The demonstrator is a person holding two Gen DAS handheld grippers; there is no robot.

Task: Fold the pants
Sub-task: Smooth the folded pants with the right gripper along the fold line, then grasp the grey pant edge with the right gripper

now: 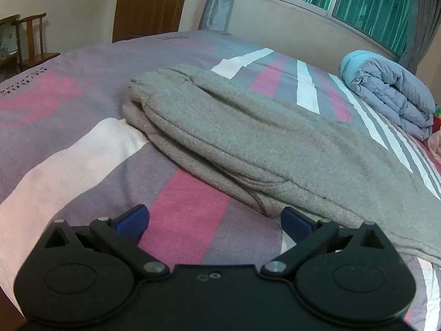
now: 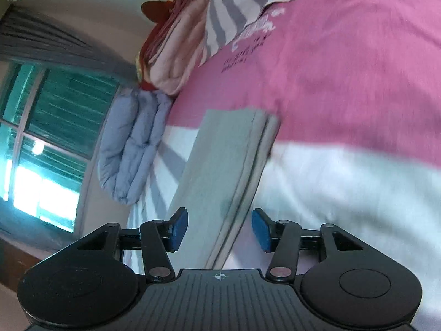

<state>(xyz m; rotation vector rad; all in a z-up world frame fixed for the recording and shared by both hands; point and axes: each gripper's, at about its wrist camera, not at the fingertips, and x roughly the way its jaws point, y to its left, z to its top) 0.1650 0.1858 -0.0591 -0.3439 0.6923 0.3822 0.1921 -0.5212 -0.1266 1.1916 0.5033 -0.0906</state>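
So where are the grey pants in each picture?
Left wrist view: the grey pants lie folded across the middle of the bed, reaching the right edge.
Right wrist view: the grey pants run up from between the open blue pads.
Shared landmark: the rolled blue quilt by the window.

Your left claw point(image 1: 215, 220) and right claw point(image 2: 220, 230) are black, with 2 blue pads, silver pivot screws and round hubs.
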